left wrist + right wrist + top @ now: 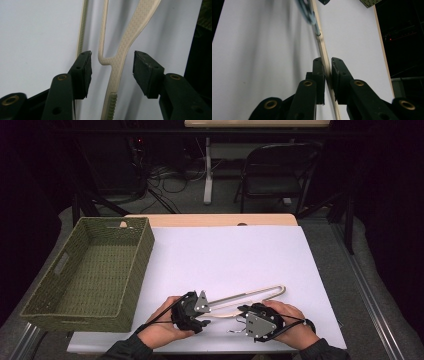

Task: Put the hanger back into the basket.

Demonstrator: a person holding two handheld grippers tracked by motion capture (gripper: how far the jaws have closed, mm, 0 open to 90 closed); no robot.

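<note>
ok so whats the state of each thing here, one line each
left claw: open, straddling the hanger, not touching
right claw: shut on the hanger
hanger: lying flat on the white sheet, pinched at one arm
green basket: upright, empty
folding chair: unfolded, unoccupied

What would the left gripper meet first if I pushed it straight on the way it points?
The hanger: its beige arm already lies between the open jaws of the left gripper, so going on would run the jaws along it over the white sheet. Depth is hard to judge.

A green woven basket [90, 270] (with cut-out handles) sits left of the white tabletop [225, 255].
</note>
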